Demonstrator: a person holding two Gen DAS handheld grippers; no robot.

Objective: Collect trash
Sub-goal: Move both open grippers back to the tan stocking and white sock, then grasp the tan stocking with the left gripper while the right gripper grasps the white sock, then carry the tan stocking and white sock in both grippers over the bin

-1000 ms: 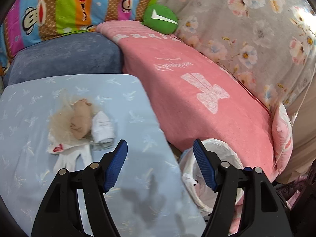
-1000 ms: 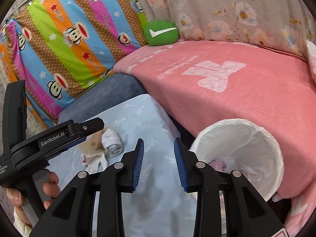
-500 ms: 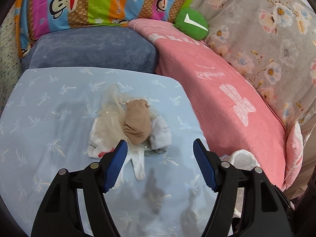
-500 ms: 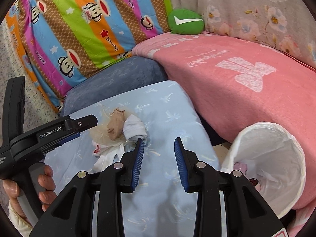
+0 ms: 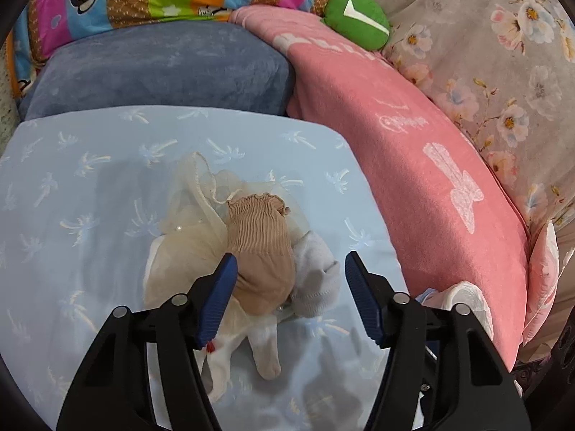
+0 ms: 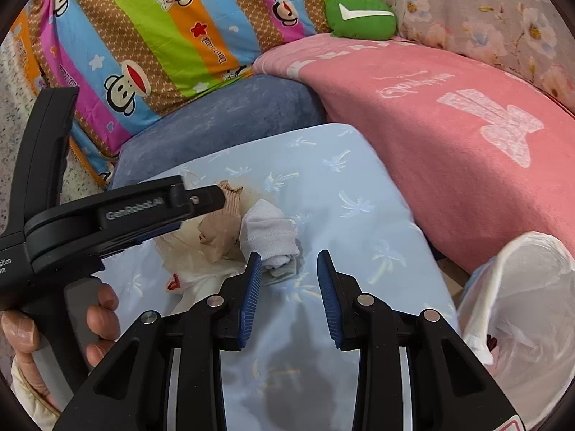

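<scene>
Little is done: the heap of beige and white socks and gauzy fabric (image 5: 251, 251) lies mid-frame on the pale blue palm-print cushion (image 5: 90, 186), between the closing jaws of the left hand-held gripper (image 5: 287, 298), while the right hand-held gripper (image 6: 289, 298) stands partly apart and empty, and the white-bag-lined bin (image 6: 521, 305) waits lower right.

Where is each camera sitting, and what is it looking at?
Left wrist view: sits on the left hand-held gripper, looks down at the beige sock in the pile; only its closing jaws show, around the sock.
Right wrist view: sits on the right hand-held gripper, looks down at the blue cushion and bin bag; shows its empty jaws and the person's left hand.
Both see the pile, the pink blanket and the green pouch.
</scene>
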